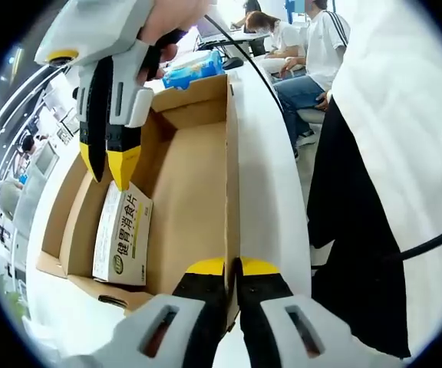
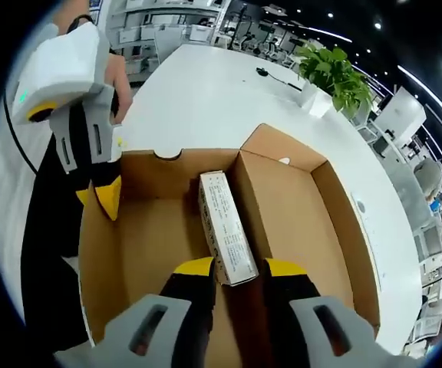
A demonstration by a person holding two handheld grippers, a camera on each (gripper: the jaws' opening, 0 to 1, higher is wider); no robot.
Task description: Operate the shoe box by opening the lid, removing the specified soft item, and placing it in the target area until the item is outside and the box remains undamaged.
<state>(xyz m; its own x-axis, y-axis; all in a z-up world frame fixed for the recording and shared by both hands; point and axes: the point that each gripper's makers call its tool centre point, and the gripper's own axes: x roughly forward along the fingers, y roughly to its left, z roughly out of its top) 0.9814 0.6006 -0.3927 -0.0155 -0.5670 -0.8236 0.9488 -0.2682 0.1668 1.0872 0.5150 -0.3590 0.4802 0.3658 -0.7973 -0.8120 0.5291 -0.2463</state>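
Lid already open; step is the pick. Right gripper (image 2: 238,268) jaws spread around the small carton (image 2: 225,228) on the shoe box (image 2: 342,222) floor, maybe touching. Left gripper (image 1: 232,267) pinches the box wall. Next: close, lift clear. White bench (image 2: 206,100), office beyond

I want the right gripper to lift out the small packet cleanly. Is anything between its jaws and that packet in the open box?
Nothing visible. The right gripper already has its open jaws either side of the small packet inside the cardboard box. The left gripper pinches the box's side wall, clear of the packet.
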